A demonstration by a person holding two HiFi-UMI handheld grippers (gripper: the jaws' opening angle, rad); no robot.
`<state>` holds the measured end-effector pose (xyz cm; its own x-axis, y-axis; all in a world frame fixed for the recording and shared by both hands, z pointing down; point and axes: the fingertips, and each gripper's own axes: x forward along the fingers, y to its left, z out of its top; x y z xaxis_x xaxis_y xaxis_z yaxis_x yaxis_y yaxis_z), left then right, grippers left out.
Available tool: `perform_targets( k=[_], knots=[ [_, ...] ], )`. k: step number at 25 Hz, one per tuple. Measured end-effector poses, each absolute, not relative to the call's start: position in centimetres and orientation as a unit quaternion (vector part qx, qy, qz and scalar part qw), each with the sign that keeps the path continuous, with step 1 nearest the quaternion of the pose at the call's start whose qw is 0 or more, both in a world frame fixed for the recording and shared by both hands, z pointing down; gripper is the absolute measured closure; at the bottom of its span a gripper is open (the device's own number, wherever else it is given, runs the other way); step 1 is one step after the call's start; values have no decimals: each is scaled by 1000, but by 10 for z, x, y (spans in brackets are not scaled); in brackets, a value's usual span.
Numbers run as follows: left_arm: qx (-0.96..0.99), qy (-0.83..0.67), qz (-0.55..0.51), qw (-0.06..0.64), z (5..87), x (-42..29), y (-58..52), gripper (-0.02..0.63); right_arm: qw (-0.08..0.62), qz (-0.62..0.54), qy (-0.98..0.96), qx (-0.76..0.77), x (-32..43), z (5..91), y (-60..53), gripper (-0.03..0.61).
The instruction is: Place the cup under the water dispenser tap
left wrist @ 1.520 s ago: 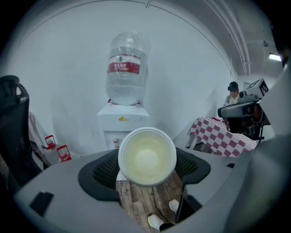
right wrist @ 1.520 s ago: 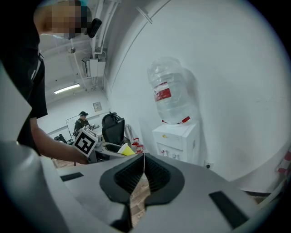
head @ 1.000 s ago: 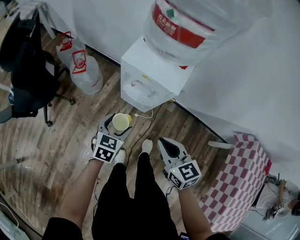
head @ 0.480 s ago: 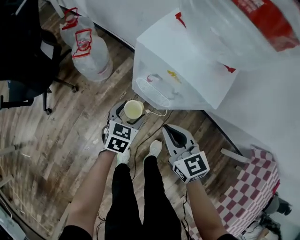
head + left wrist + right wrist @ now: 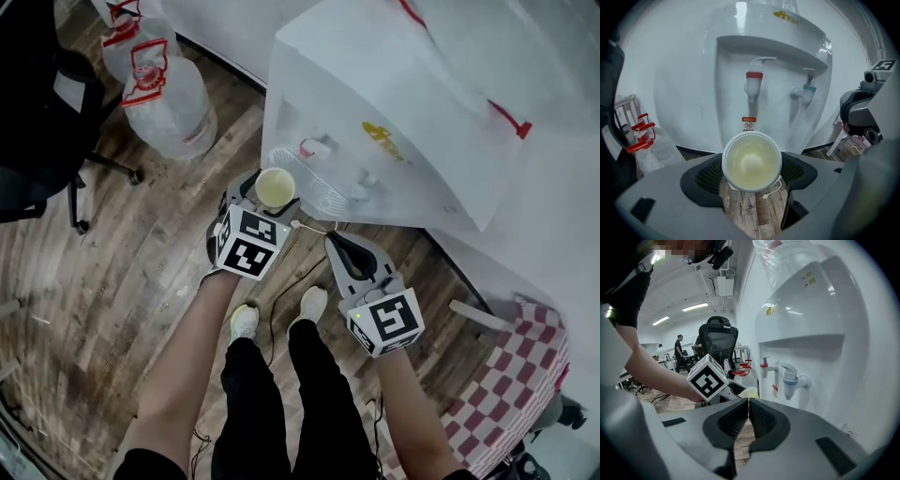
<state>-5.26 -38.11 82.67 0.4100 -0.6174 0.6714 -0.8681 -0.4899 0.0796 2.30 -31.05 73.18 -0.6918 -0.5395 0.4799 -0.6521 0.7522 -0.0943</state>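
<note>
The left gripper (image 5: pixel 751 187) clamps a pale cup (image 5: pixel 751 161) just before the water dispenser (image 5: pixel 773 79), below its red tap (image 5: pixel 753 84). The right gripper (image 5: pixel 748 420) has its jaws pressed together on nothing.

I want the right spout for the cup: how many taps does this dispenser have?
2: a red tap at left and a teal tap at right in the left gripper view. None seems hidden.

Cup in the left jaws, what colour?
The cup is pale yellow inside, white-rimmed; best in left gripper view.
</note>
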Motion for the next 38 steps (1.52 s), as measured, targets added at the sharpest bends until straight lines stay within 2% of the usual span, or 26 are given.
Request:
perform_targets(
  k=[18,38],
  knots=[
    [803,-443,361,171,872,-36,-425,239,220,147,-890,372,50,760,-319,555],
    [822,-433,331,165,862,-35,-421,213,229,162,-881,382,62,762,-312,555]
  ],
)
